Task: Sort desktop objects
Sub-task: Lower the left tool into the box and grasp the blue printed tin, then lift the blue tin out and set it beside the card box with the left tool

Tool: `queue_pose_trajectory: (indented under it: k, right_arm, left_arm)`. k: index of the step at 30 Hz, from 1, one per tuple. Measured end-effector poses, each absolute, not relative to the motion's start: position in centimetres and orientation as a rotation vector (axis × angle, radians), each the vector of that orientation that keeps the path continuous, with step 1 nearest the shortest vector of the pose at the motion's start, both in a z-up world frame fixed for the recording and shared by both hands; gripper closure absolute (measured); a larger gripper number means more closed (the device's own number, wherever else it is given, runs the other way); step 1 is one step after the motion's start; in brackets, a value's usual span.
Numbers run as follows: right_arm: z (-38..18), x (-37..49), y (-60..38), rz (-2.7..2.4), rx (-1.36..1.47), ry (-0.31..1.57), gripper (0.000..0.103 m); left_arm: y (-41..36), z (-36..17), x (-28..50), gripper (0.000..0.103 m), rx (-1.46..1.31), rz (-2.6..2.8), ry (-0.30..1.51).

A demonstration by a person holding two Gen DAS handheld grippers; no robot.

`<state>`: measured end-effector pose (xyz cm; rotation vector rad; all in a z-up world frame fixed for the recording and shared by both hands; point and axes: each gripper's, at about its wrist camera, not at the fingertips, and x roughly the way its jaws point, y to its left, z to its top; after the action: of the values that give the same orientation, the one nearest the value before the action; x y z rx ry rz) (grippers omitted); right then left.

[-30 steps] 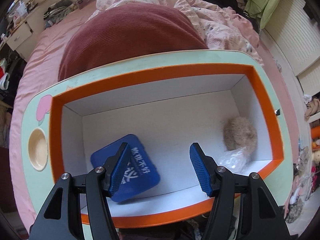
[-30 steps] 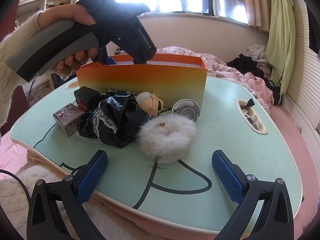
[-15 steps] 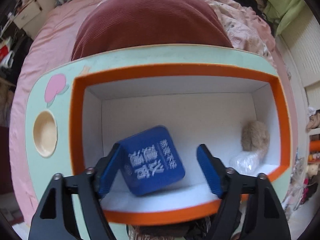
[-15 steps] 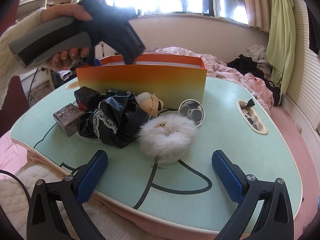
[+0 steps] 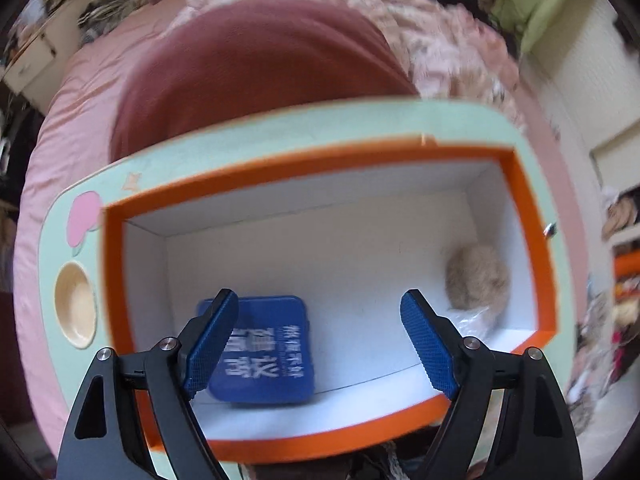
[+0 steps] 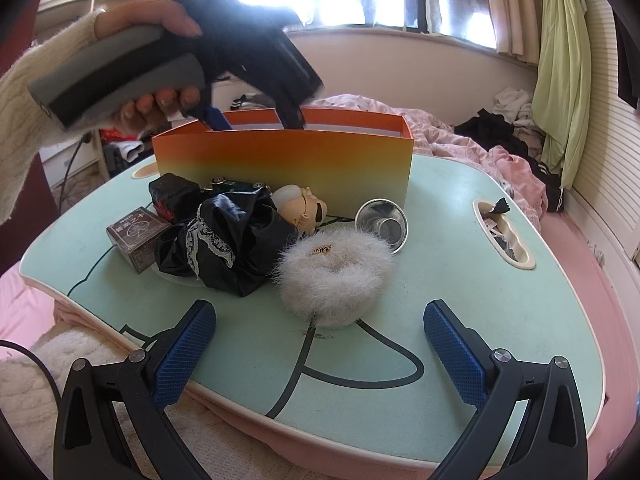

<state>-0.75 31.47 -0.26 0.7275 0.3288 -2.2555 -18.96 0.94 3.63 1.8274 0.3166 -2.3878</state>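
Inside the orange box (image 5: 304, 156), a blue case (image 5: 272, 360) with white lettering lies flat on the white floor. My left gripper (image 5: 318, 296) hangs open above it, pointing steeply down, and its left finger overlaps the case without pressing on it. In the right wrist view, a hand (image 6: 160, 28) holds that gripper over the orange box (image 6: 280, 168), fingers dipped inside. My right gripper (image 6: 319, 308) stands open at the table's near edge. A white fluffy puff (image 6: 332, 280) sits just beyond it.
A beige fluffy ball (image 5: 476, 276) and a clear plastic bag (image 5: 476, 324) sit at the box's right end. On the mint table (image 6: 480, 300) lie black cloth (image 6: 228, 248), a doll head (image 6: 304, 204), a metal cup (image 6: 382, 224), a small brown box (image 6: 136, 236) and a black packet (image 6: 172, 196).
The blue case, tilted at the left gripper's fingers before, now lies flat on the box floor. The left jaws have widened. The right gripper has stayed still.
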Motion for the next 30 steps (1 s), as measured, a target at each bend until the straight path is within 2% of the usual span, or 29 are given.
queue_pose_trajectory:
  k: [4, 9, 13, 15, 16, 17, 19, 22, 25, 30]
  right_arm:
    - [-0.2, -0.8, 31.3, -2.257, 0.727, 0.329, 0.000]
    - [-0.2, -0.7, 31.3, -2.256, 0.726, 0.328, 0.000]
    - [-0.2, -0.7, 31.1, -2.257, 0.724, 0.332, 0.000]
    - [-0.3, -0.8, 31.0, -2.256, 0.725, 0.328, 0.000]
    - [-0.3, -0.9, 30.9, -2.256, 0.725, 0.328, 0.000]
    - [-0.3, -0.8, 30.9, -2.256, 0.724, 0.327, 0.000]
    - [-0.2, -0.8, 30.8, -2.257, 0.724, 0.327, 0.000]
    - [-0.2, -0.9, 30.8, -2.257, 0.724, 0.327, 0.000]
    - [-0.3, -0.8, 30.9, -2.257, 0.723, 0.327, 0.000]
    - [-0.3, -0.8, 30.8, -2.257, 0.723, 0.326, 0.000]
  left_arm:
    - [0.0, 4.5, -18.0, 0.020, 1.813, -2.328, 0.255]
    - [-1.2, 1.8, -17.7, 0.020, 1.952, -2.207, 0.384]
    - [2.0, 0.7, -18.2, 0.019, 1.951, -2.214, 0.089]
    - [3.0, 1.0, -18.2, 0.019, 1.914, -2.258, 0.016]
    - [3.4, 1.2, -18.3, 0.027, 1.912, -2.279, -0.009]
    - [3.4, 1.5, -18.2, 0.034, 1.912, -2.323, 0.027]
    - [3.2, 1.7, -18.2, 0.035, 1.913, -2.352, 0.098]
    - [3.3, 2.0, -17.8, 0.036, 1.879, -2.413, 0.087]
    - [2.0, 2.6, -17.3, 0.036, 1.845, -2.489, 0.151]
    - [0.2, 7.4, -15.1, 0.036, 1.624, -2.668, 0.288]
